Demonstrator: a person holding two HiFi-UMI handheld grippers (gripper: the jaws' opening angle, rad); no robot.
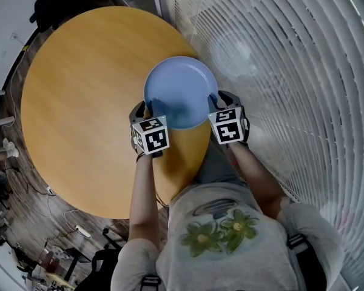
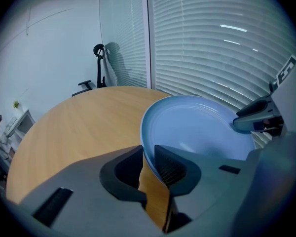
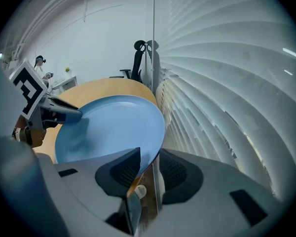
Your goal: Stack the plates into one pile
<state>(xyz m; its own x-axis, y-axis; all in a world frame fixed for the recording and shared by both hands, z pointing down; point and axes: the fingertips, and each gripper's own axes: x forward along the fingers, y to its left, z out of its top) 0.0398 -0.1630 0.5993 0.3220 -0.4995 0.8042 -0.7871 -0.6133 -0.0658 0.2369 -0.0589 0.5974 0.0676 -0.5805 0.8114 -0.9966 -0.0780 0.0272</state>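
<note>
I have the blue plate (image 1: 181, 90) pinned between both claws, one on each side of it. My left gripper (image 2: 149, 164) bites the plate's left rim: the rim runs straight down between its two jaws, and both of them press against it. My right gripper (image 3: 149, 169) is clamped on the opposite rim in the same way, with the thin edge caught between its jaws. The plate sits face up and roughly level between them, over the near right edge of the round wooden table (image 1: 79, 102). Its right side reaches past that edge towards the white blinds (image 1: 279, 71). From my left claw's camera the rim looks clear of the tabletop, though I cannot be sure of that
</note>
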